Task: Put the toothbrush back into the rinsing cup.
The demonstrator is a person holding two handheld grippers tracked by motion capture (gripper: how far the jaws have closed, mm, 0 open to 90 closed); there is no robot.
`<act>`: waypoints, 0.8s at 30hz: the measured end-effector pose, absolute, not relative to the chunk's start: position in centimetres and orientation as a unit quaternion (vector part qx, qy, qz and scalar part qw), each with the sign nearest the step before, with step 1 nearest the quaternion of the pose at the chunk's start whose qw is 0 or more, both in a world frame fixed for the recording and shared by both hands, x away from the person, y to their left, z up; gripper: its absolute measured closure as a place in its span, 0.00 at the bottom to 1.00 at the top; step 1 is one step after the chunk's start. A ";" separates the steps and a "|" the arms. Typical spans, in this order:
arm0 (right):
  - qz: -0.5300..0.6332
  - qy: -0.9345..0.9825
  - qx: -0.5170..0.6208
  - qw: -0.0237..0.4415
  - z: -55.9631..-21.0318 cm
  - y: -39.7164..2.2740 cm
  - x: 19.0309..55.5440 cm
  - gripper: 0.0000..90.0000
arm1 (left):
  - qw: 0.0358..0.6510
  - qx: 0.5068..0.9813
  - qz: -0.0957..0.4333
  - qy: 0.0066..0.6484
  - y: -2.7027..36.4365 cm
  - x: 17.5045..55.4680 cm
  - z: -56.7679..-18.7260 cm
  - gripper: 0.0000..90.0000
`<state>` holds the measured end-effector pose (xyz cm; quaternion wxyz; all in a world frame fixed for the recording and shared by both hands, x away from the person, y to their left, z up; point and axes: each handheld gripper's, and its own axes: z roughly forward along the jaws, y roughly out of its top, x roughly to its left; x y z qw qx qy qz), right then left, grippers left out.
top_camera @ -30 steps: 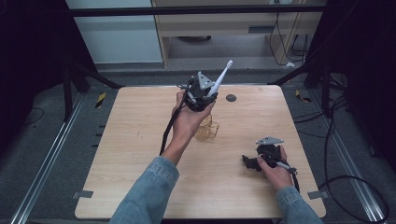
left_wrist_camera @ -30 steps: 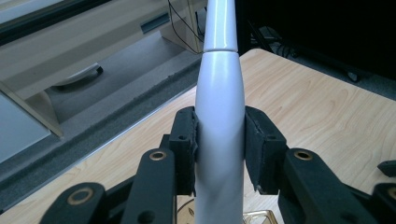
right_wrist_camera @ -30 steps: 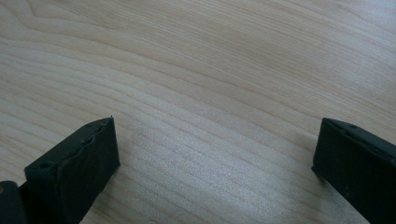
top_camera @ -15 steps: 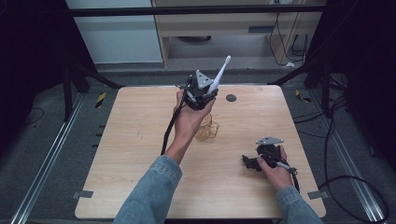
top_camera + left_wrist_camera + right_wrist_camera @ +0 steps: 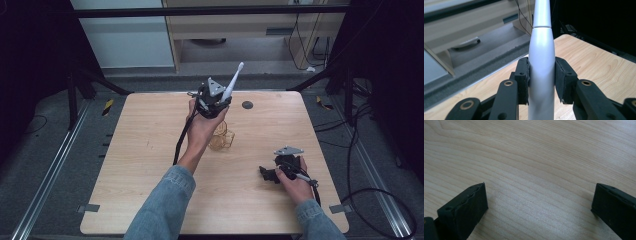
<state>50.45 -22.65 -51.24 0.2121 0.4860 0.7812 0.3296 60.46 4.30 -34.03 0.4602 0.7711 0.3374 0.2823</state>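
Observation:
My left gripper [image 5: 214,101] is raised above the far middle of the table, shut on a white electric toothbrush [image 5: 232,83] that points up and to the right. In the left gripper view the toothbrush handle [image 5: 541,62] stands upright, squeezed between the two black pads [image 5: 522,80]. Just below that hand an amber wire-frame holder [image 5: 222,137] stands on the wooden table [image 5: 140,150]. My right gripper [image 5: 267,172] rests low at the table's near right. Its jaws stand wide apart over bare wood, one pad [image 5: 467,210] at each side, nothing between them.
A small dark round disc [image 5: 247,105] lies near the table's far edge. A cable [image 5: 181,142] trails from the left gripper along the forearm. Beyond the table stand a cabinet [image 5: 235,22] and loose floor cables [image 5: 360,130]. Metal rails run along both sides.
The left gripper has tilted the toothbrush a little more upright and drifted slightly. The right gripper has stayed put.

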 end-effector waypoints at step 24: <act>0.332 0.779 0.488 0.211 -51.2 -22.6 50.4 0.00 | 0.464 0.770 0.268 0.348 5.0 62.0 -36.9 0.74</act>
